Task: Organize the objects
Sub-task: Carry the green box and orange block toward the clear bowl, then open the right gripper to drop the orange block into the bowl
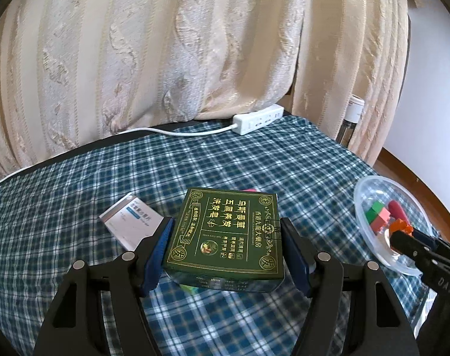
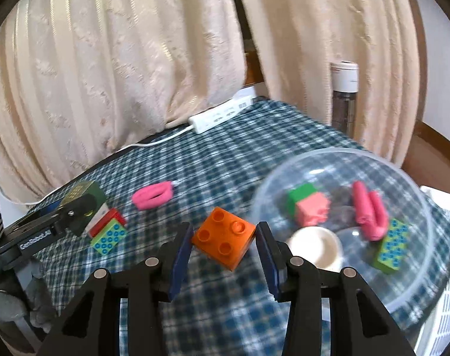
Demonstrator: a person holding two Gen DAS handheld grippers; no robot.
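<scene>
While the left gripper [image 1: 225, 234] is clamping the green box [image 1: 225, 231], the right gripper [image 2: 225, 246] is pinching an orange brick [image 2: 223, 241] beside the clear bowl [image 2: 402, 293], likely for deposit.

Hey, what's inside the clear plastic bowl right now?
In the clear bowl: a green block, a pink block, a folded pink clip, a green dotted block and a white cap. Something grey behind is too blurred.
</scene>
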